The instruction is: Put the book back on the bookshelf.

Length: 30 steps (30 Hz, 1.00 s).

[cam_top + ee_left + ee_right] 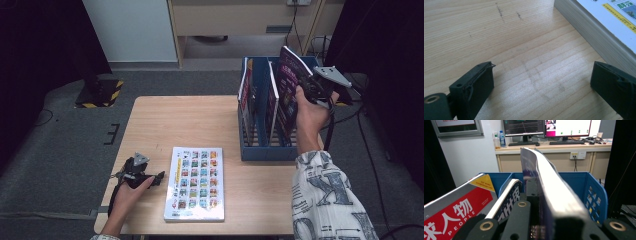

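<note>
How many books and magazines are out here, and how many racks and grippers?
Magazines standing in the rack: 3, namely the red magazine, the middle magazine, and the purple magazine clamped by the right gripper.
Book lying flat: 1
Blue rack: 1
Grippers: 2, counting the left gripper.
Total: 7

A light wooden table (200,120) carries a flat book (196,183); a blue file rack (267,150) apparently stands there too.

A red and grey magazine cover (456,207), leaning in the blue plastic file rack (596,195), bears large white Chinese characters "人物" above the white word "PEOPLE". Smaller print on its yellow corner triangle and on the other covers is too small to read.
</note>
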Available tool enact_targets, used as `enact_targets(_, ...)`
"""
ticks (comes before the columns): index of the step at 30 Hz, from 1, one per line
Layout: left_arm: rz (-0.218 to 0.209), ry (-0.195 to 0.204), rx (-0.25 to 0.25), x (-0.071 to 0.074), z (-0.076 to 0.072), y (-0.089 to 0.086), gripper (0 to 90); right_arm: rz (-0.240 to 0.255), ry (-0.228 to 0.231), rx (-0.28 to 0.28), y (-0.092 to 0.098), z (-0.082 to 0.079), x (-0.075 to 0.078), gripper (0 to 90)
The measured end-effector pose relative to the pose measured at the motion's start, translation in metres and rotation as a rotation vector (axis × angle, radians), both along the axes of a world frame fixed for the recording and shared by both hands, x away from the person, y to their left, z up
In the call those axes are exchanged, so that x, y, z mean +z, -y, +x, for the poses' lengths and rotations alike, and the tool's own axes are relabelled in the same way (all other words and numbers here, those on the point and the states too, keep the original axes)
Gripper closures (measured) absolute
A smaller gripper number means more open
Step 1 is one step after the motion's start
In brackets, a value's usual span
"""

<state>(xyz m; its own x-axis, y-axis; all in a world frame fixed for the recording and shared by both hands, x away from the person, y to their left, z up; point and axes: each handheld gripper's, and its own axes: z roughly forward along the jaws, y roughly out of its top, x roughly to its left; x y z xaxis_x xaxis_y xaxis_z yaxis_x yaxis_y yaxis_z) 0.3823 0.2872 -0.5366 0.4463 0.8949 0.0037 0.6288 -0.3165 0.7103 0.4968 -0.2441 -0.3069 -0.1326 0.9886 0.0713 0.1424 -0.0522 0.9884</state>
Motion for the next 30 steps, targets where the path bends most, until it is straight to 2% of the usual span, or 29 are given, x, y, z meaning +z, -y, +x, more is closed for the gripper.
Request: enact_targets(30, 0.004, -0.002, -0.003, 0.000, 0.000, 0.000, 3.8, -0.013, 0.009, -0.029, -0.004, 0.007, -0.032, 84.0)
